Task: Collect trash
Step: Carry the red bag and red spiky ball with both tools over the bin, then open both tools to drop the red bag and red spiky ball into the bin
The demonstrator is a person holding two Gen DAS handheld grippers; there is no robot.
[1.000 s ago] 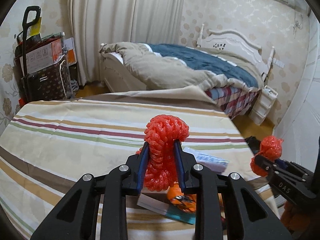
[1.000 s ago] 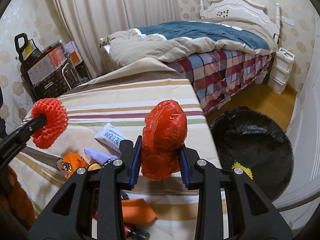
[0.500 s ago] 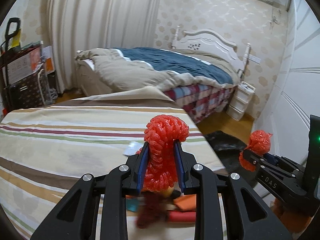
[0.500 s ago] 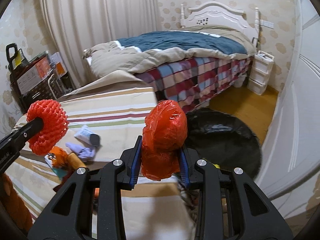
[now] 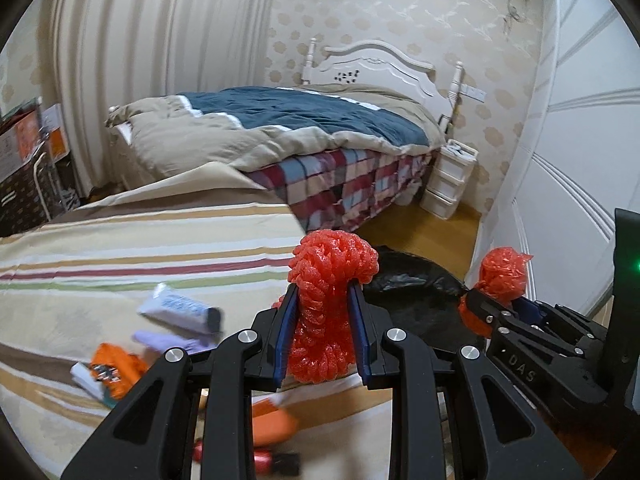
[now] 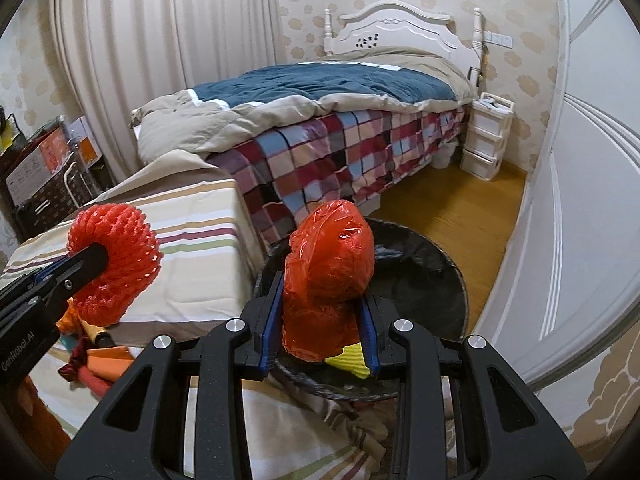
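Note:
My left gripper (image 5: 322,320) is shut on a red foam fruit net (image 5: 330,280), held over the near edge of the striped bedspread (image 5: 120,248); the same net (image 6: 114,256) shows at the left of the right wrist view. My right gripper (image 6: 322,320) is shut on a crumpled red plastic bag (image 6: 332,260), which hangs over the rim of a bin lined with a black bag (image 6: 420,272). A yellow scrap (image 6: 348,366) lies in the bin. From the left wrist view the red bag (image 5: 502,276) is at the right, with the black bin (image 5: 412,296) behind my fingers.
More litter lies on the striped cover: a white tube (image 5: 180,308), a purple scrap (image 5: 160,340), orange wrappers (image 5: 112,368) and orange pieces (image 6: 104,368). A quilted bed (image 6: 320,96) stands behind, white drawers (image 6: 486,136) by it, a white wardrobe (image 6: 580,160) at right.
Both grippers have swung to the right with their loads, away from the striped cover. The black bin has come from the right side to just beneath the right gripper.

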